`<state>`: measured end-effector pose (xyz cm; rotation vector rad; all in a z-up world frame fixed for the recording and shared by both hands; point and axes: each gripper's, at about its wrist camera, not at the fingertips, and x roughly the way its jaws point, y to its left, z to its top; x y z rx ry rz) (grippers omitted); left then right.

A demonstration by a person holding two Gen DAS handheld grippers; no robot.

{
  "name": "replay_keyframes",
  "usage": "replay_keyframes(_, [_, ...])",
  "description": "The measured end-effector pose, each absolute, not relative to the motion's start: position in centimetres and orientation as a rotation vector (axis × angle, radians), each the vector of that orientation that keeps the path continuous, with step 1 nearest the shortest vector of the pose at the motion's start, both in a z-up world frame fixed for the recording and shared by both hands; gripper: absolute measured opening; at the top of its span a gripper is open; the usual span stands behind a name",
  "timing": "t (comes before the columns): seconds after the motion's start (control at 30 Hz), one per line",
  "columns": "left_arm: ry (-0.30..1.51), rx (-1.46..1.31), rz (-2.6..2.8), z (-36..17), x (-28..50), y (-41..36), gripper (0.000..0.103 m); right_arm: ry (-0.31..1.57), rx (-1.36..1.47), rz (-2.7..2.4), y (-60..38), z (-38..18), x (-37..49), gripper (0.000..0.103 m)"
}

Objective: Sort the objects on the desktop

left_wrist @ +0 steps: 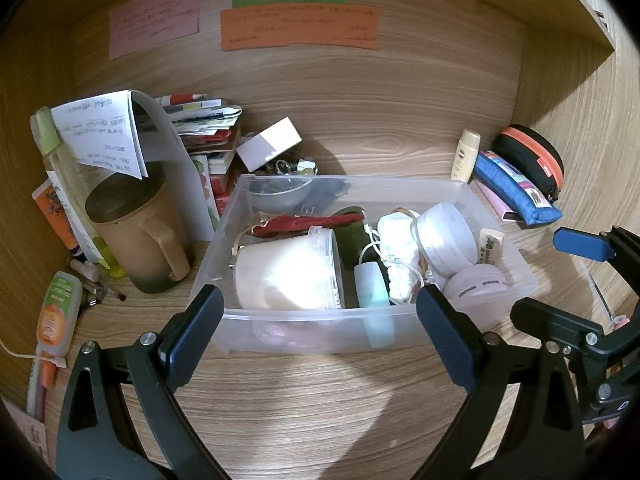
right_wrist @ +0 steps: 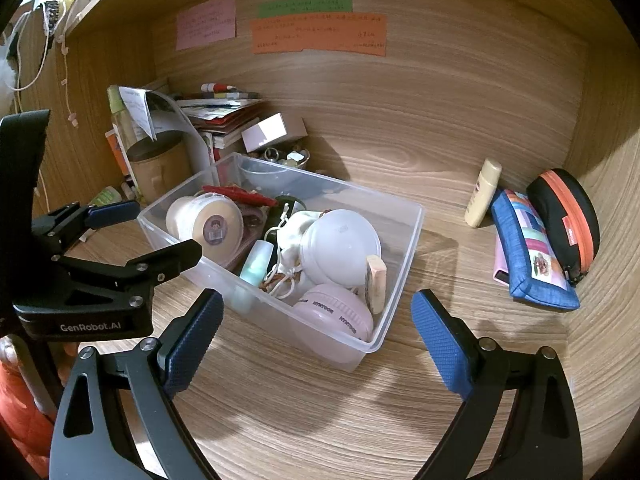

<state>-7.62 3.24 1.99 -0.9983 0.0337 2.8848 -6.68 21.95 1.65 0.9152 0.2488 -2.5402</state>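
right now both tools hang empty over the desk w/ jaws spread wide: left gripper [left_wrist: 320, 320] faces the near wall of the clear plastic bin [right_wrist: 400, 248], right gripper [right_wrist: 316, 320] sits by its corner. bin's already packed w/ a white tub [left_wrist: 288, 272], round white case [right_wrist: 340, 246] & pink hyxtoor case [right_wrist: 336, 316]. blue pouch [right_wrist: 532, 252], cream bottle [right_wrist: 482, 194] & black-orange case [right_wrist: 568, 216] sit well apart at right, prob. unsorted yet.

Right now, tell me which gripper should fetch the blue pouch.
Right. The blue pouch lies at the desk's right side, just beyond the open right gripper; the left gripper faces the bin.
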Motion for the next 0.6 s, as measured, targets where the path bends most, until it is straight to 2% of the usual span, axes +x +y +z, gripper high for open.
replay_keyframes(0.6, [0.032, -1.003, 2.837, 2.05, -7.79, 3.85, 0.098, 0.237, 0.935, -2.541, 22.58, 1.55, -7.39, 0.095])
